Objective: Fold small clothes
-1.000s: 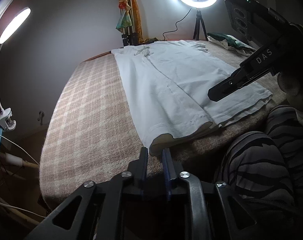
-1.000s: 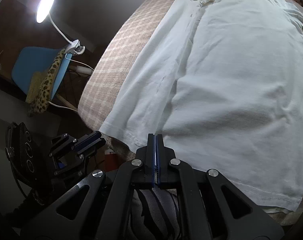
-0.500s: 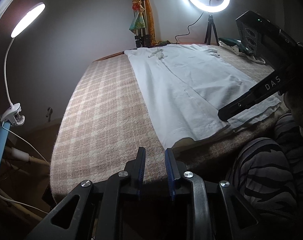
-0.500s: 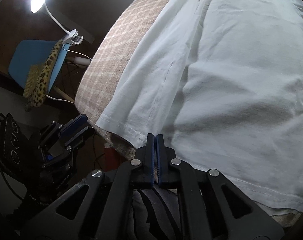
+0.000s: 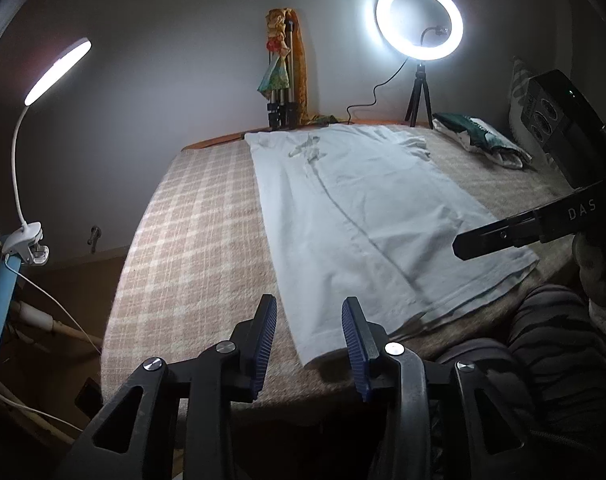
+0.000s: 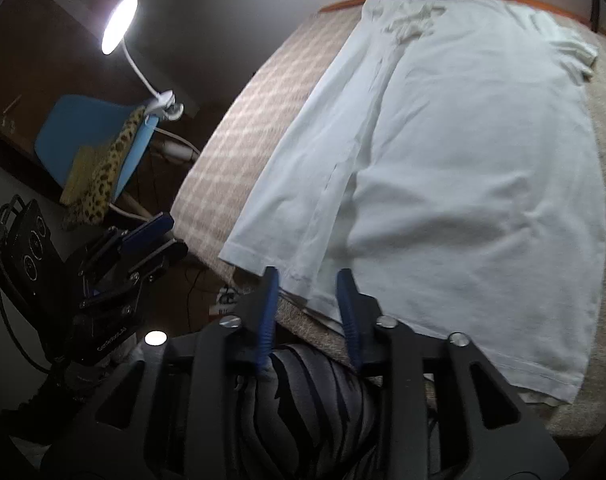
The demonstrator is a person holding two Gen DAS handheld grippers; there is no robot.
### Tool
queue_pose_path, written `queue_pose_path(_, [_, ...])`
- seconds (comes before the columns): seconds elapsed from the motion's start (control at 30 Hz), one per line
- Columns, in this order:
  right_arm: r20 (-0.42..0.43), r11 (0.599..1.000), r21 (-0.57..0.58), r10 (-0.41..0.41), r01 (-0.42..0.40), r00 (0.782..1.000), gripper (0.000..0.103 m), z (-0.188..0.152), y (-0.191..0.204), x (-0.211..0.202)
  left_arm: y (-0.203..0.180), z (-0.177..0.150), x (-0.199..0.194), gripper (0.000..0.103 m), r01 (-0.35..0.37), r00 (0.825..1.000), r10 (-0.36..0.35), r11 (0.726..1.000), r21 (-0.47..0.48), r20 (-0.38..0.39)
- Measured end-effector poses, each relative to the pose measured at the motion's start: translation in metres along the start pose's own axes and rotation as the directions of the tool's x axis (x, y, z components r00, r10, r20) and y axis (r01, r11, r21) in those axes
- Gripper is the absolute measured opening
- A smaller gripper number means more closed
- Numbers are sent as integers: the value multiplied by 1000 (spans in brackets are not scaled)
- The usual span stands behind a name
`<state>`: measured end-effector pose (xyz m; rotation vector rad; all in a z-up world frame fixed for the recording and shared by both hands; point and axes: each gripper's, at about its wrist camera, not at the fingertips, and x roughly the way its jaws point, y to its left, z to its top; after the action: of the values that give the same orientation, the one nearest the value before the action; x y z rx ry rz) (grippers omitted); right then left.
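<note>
A white T-shirt (image 5: 359,216) lies flat on the checked blanket (image 5: 199,248), its left side folded inward along a lengthwise crease, collar at the far end. It also shows in the right wrist view (image 6: 463,168). My left gripper (image 5: 309,336) is open and empty, just in front of the shirt's near left hem corner. My right gripper (image 6: 307,300) is open and empty, over the near hem by the fold line; it appears in the left wrist view (image 5: 503,236) at the right above the hem.
A ring light on a tripod (image 5: 419,32) and a second tripod (image 5: 281,80) stand at the far edge. Folded dark clothes (image 5: 479,136) lie at the far right. A clip lamp (image 5: 43,80) and a blue chair (image 6: 87,148) stand left. My striped-trousered knee (image 5: 543,344) is at the near edge.
Both grippers have opened; the left was nearly shut on the hem corner and has let it drop flat. The left gripper drew back and up from the shirt.
</note>
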<state>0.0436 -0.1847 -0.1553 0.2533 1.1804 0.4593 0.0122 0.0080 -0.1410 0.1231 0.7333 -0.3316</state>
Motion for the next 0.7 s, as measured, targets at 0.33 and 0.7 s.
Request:
queue_pose_path(0.33, [247,994,37,-104,98,963,58,28,-44,-109,-59,65,-19,55,88,992,-89,996,23,91])
queue_pose_path(0.7, [304,975,169,-192,145,933,59,42,-149,-163,-155,69,43,52,195,980,-200,971,140,22])
